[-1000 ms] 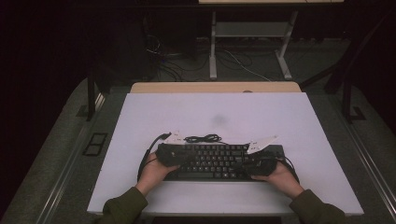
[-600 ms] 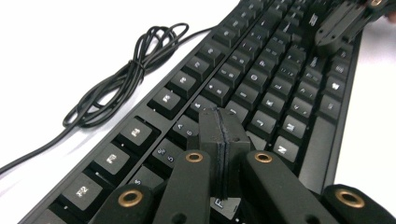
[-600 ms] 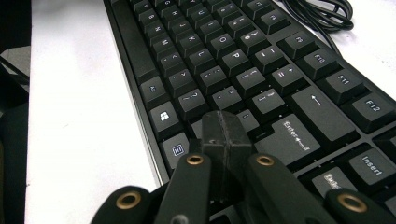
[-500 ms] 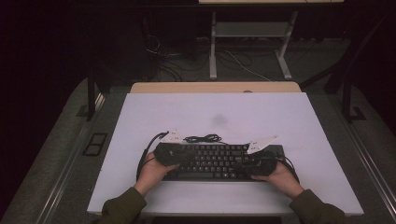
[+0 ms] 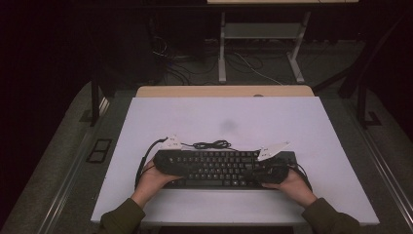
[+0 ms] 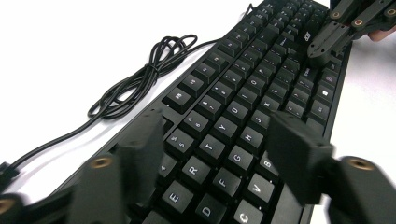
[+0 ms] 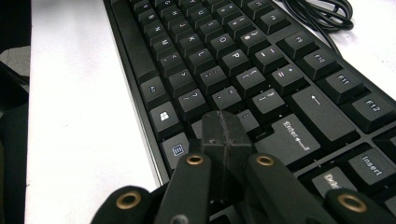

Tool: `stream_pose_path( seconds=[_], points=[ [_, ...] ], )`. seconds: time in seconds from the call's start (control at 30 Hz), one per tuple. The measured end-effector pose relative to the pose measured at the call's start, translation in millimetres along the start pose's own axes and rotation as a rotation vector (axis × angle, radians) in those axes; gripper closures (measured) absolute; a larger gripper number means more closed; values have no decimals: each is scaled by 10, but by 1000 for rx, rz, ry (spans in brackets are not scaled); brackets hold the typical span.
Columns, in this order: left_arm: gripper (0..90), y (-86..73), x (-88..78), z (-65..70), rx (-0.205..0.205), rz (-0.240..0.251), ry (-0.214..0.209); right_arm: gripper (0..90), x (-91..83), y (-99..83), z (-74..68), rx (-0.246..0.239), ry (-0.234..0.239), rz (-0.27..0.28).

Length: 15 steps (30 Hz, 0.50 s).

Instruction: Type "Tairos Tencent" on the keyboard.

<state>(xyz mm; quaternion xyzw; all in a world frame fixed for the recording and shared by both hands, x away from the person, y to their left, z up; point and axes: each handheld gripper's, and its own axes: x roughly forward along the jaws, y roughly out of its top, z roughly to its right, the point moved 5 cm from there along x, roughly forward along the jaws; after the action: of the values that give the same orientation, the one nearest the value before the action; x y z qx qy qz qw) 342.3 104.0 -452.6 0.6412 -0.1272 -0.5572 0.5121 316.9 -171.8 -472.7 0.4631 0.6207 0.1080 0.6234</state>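
High view has the black keyboard (image 5: 221,168) flat on the white desk (image 5: 224,122), near its front edge. Left gripper (image 6: 210,158) has just popped its fingers apart over the letter keys with nothing between them, so probably done pressing there. Right gripper (image 7: 226,135) fingers are pressed together by Enter.
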Motion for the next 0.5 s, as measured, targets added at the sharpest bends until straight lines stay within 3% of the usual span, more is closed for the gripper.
stream_pose_path(
  seconds=[0.1, 0.2, 0.5],
  points=[
    [142, -35, -16, -31, -18, -1, 10, 892, 0, -1, 3, -2, -1, 0],
    [66, -57, -34, -46, -24, -2, 22, 892, 1, -1, 3, -2, 2, 2],
    [56, -70, -17, -26, -11, -13, 15, 891, -15, 12, 7, -6, -2, 6]
  ],
)
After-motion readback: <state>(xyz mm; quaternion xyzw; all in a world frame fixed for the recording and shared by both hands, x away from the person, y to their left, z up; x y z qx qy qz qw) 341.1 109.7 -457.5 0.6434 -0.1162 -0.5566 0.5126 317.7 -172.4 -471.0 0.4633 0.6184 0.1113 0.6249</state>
